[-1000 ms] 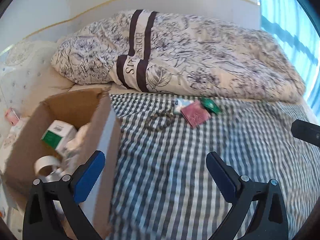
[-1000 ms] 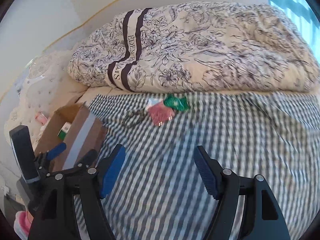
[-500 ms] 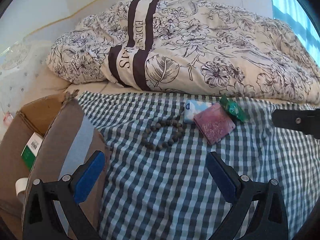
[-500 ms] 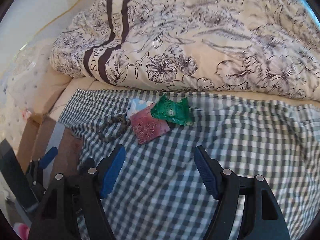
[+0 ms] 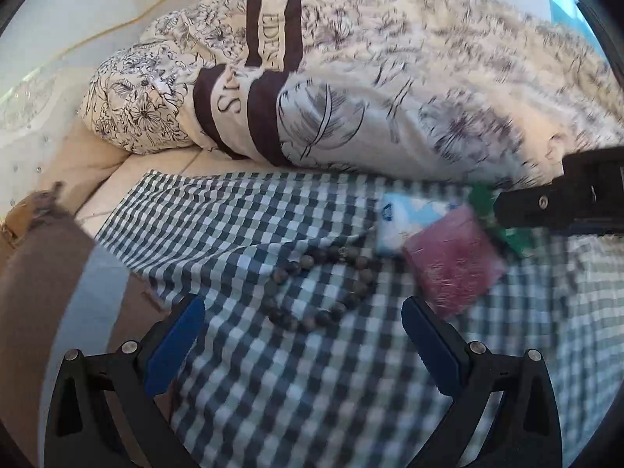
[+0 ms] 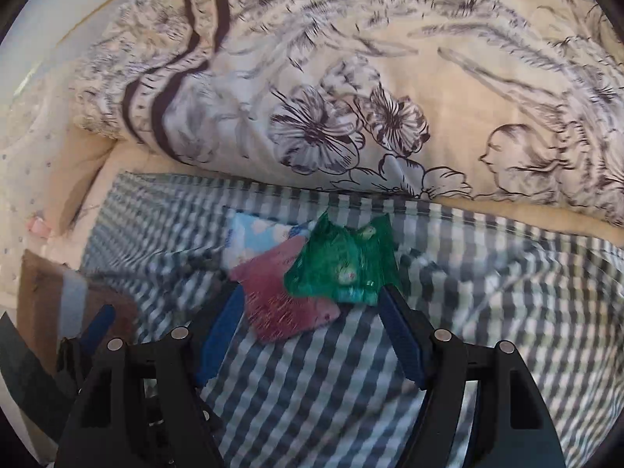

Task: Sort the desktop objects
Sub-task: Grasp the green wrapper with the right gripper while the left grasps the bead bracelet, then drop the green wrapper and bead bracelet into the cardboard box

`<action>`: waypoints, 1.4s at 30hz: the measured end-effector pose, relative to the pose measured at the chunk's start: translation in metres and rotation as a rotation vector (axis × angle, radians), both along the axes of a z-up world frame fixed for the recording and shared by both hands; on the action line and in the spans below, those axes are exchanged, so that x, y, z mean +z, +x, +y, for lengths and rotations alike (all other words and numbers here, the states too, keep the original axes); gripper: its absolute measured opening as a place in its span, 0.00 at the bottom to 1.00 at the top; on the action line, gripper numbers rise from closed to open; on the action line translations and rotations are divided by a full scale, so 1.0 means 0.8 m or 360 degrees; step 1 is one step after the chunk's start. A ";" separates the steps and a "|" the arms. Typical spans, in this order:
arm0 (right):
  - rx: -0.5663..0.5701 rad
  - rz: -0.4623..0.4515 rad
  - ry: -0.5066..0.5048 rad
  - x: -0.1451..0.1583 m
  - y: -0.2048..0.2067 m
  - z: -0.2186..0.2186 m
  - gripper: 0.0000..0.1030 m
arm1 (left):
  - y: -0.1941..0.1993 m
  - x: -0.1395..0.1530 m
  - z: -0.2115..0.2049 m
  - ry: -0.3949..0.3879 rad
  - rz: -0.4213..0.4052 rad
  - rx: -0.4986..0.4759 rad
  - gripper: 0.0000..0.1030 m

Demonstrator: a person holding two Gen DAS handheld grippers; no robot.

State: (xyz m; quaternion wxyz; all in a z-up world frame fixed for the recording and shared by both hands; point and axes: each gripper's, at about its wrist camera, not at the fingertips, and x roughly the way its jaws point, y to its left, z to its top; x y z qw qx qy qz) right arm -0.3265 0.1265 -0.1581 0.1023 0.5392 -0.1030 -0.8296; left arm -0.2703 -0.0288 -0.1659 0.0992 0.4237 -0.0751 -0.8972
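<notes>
On a bed spread with a checked cloth [image 5: 241,382], my right gripper [image 6: 312,308] stands wide open and empty, its jaws flanking a crinkled green wrapper [image 6: 343,261] that overlaps a flat pink packet [image 6: 288,304], with a pale blue tissue pack [image 6: 253,240] tucked behind them — all three touching, close under the edge of a floral duvet [image 6: 351,78]. My left gripper [image 5: 300,335] is likewise wide and holding nothing, poised just short of a loop of dark beads [image 5: 319,284] lying on the cloth beside the pile. I judge the wrapper light, thin and slippery, likely to crumple or slide, so a pinch across its bunched middle looks safest; the packet seems stiffer and better taken by a free edge. The beads look small and hard but the string limp — best gathered where strands lie together. The left view alone shows the beads clearly, plus a brown cardboard box [image 5: 50,273] at the cloth's left edge; there the wrapper is mostly hidden behind the other tool. The right view alone shows the wrapper whole, and the beads only as a blur.
</notes>
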 end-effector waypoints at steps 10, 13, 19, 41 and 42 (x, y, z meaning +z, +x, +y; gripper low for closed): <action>-0.0008 -0.0106 0.0055 -0.039 -0.039 0.003 0.60 | -0.055 -0.048 -0.021 0.0033 -0.0187 0.0180 1.00; 0.0024 -0.0117 0.0060 -0.040 -0.041 0.004 0.54 | -0.062 -0.051 -0.034 0.0184 -0.0245 0.0239 0.98; -0.0029 -0.0100 0.0065 -0.025 -0.027 0.021 0.41 | -0.057 -0.036 -0.034 0.0239 -0.0255 0.0133 0.22; -0.0074 0.0034 -0.0112 0.101 0.106 0.034 0.40 | 0.020 0.125 -0.042 0.0484 -0.0043 0.0096 0.10; -0.0071 0.0043 -0.0108 0.108 0.115 0.030 0.40 | 0.022 0.137 -0.046 0.0499 -0.0035 0.0096 0.10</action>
